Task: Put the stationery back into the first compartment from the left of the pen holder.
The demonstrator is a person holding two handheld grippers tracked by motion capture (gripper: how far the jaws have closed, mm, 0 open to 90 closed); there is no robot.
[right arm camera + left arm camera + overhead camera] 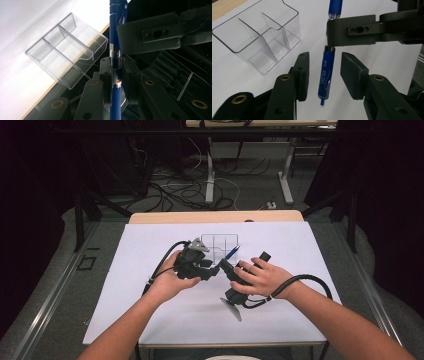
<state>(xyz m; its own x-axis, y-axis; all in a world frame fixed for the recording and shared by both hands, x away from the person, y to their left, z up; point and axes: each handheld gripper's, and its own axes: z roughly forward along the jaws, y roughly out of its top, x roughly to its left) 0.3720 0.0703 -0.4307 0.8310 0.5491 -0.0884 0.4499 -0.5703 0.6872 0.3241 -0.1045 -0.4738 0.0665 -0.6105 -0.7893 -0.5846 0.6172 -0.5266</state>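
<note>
My right claw [115, 75] is clamped tight on the blue pen [326, 75], holding it above the white bench [150, 310], just in front of the clear divided organiser [259, 42]. My left claw [324, 75] stands partly open astride the pen's lower barrel, a gap showing on each side of the barrel, pads not touching it. In the high view both claws meet near the bench centre.

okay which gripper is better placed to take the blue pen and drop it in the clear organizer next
Left, probably. The left gripper has its pads either side of the blue pen, not yet pressing, with the clear organizer just beyond. The right gripper is already clamped on the pen and only needs to release.
</note>
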